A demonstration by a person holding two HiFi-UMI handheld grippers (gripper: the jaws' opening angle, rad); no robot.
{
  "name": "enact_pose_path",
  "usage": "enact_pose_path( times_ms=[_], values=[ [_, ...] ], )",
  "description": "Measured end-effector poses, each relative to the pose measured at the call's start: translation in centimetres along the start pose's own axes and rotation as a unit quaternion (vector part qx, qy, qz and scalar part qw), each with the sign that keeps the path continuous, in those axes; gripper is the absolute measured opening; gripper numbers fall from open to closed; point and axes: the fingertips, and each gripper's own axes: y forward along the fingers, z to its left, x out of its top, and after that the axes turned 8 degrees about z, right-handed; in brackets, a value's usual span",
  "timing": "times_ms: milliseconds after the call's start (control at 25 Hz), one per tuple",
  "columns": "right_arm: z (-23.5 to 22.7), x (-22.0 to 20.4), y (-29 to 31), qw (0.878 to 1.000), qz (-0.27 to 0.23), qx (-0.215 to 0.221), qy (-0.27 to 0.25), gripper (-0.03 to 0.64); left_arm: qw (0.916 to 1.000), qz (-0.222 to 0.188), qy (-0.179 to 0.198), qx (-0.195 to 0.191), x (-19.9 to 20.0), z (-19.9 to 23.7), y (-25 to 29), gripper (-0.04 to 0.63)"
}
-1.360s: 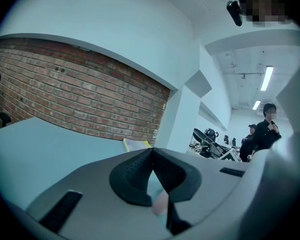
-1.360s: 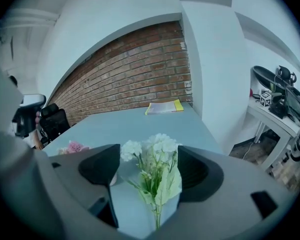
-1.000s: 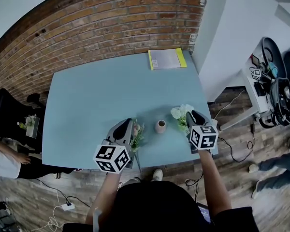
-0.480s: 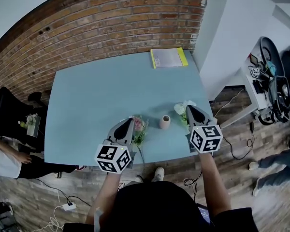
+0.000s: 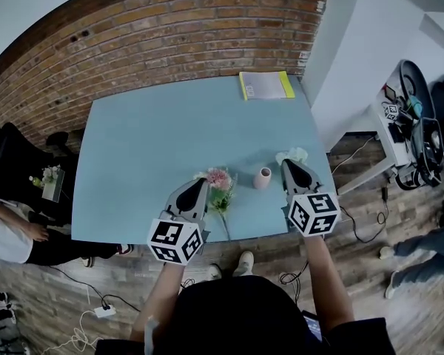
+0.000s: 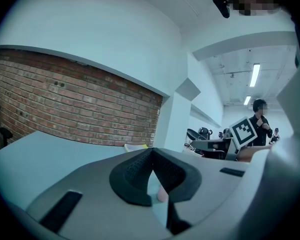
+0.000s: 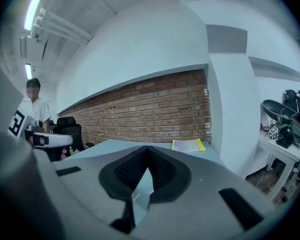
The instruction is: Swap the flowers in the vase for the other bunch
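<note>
A small pink vase (image 5: pixel 262 177) stands empty near the front of the light blue table (image 5: pixel 155 139). My left gripper (image 5: pixel 203 184) is shut on the pink flower bunch (image 5: pixel 220 179). The bunch's green stem (image 5: pixel 225 224) hangs down toward the table's front edge, just left of the vase. My right gripper (image 5: pixel 288 166) is shut on the white flower bunch (image 5: pixel 293 155), right of the vase. In the left gripper view the jaws (image 6: pixel 150 154) meet at the tip, with a dark stem below them. The right gripper view shows jaws (image 7: pixel 146 151) shut the same way on a stem.
A yellow-edged notebook (image 5: pixel 266 85) lies at the table's far right edge. A brick wall (image 5: pixel 170 43) runs behind the table. A white desk with gear (image 5: pixel 418 132) stands to the right. A person sits at the left (image 5: pixel 7 239), and cables (image 5: pixel 81 324) lie on the wooden floor.
Both grippers have risen. The left carried the pink bunch up and right toward the vase. The right lifted the white bunch off the table beside the vase.
</note>
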Motion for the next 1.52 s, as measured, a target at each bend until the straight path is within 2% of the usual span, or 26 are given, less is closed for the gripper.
enact_pose_path(
  times_ms=[520, 640, 800, 1080, 1520],
  values=[
    [6.1, -2.8, 1.4, 0.998, 0.045, 0.031, 0.017, 0.018, 0.9997, -0.001, -0.016, 0.019, -1.6, 2.7, -4.8, 0.006],
    [8.2, -3.8, 2.1, 0.997, 0.060, 0.042, 0.021, 0.085, 0.9995, 0.000, -0.021, 0.025, -2.1, 3.8, -6.1, 0.006],
    [10.6, -5.1, 3.2, 0.995, 0.079, 0.051, 0.020, 0.126, 0.9991, 0.003, -0.028, 0.031, -2.6, 5.2, -7.7, 0.006],
    [13.0, -7.6, 4.5, 0.993, 0.108, 0.047, 0.028, 0.233, 0.9989, 0.009, -0.036, 0.028, -3.7, 6.5, -9.4, 0.006],
    [14.2, -11.6, 6.6, 0.986, 0.158, 0.038, 0.038, 0.308, 0.9988, 0.006, -0.043, 0.022, -4.5, 7.9, -10.1, 0.006]
  ],
)
